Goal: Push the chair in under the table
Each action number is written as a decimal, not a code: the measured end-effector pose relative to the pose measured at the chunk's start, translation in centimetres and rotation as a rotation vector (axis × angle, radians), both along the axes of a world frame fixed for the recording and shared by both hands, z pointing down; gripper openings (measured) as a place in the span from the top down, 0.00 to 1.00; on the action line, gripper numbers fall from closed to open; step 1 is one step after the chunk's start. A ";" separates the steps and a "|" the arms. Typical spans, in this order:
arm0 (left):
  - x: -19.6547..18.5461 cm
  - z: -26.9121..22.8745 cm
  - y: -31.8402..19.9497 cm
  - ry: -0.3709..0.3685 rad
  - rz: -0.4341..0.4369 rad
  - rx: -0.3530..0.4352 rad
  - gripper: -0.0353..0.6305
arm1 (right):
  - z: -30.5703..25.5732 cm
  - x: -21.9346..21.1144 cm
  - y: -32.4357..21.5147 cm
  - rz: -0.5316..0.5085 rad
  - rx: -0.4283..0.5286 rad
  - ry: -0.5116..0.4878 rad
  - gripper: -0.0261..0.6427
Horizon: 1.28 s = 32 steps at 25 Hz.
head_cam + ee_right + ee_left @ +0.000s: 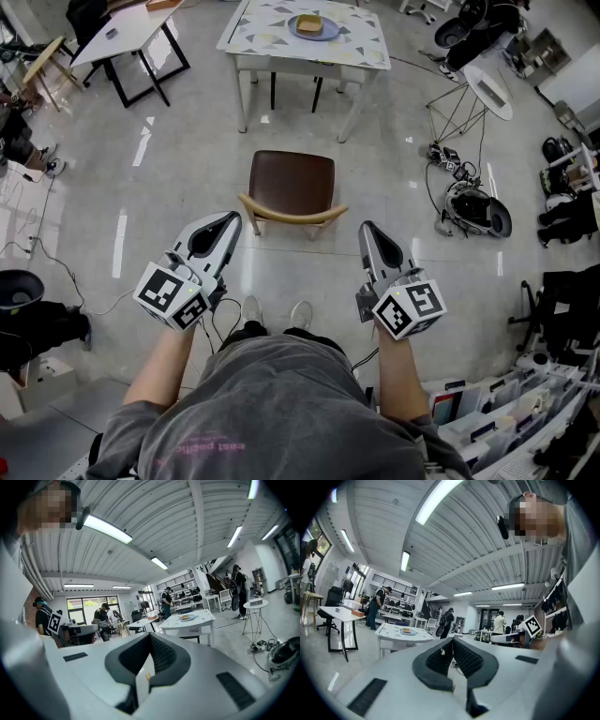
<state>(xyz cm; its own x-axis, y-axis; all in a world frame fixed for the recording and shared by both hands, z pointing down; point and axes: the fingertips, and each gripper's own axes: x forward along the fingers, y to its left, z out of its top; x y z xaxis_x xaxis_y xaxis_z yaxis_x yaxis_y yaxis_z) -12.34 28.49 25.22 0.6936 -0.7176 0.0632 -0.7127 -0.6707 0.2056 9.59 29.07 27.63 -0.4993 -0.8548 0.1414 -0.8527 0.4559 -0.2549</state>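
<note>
Patterned table (258, 33) bears a plate (331, 32) holding yellowish food (309, 23)

A blue plate (314, 27) carries a tan piece of food (309, 23). Far left of the plate stands a white desk (141, 26) on black legs, with an orange box (164, 4) at its far edge. Right of the plate, a round white side table (487, 89) stands on thin wire legs. Below that in the head view, a tangle of cables (448, 157) and a black-and-white helmet-like shell (476, 210) lie on the pale glossy floor (187, 169). Well down-left of the plate sits a black bin (17, 289), and far down-right are pale storage trays (497, 422). In the left gripper view a person in dark clothes (375, 607) stands beyond the plate, by shelving.
</note>
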 end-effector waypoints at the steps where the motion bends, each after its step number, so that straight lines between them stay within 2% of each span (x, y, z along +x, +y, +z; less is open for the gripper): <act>1: 0.0 0.1 0.0 0.000 0.002 0.001 0.94 | 0.0 0.1 -0.1 0.003 0.000 -0.001 0.98; 12: -0.2 0.3 0.0 0.007 -0.007 -0.011 0.94 | -0.5 -0.9 0.0 -0.014 0.018 -0.005 0.98; 32: 0.2 0.7 0.1 -0.025 0.012 0.009 0.94 | 0.3 -0.8 -0.1 0.006 0.003 0.019 0.98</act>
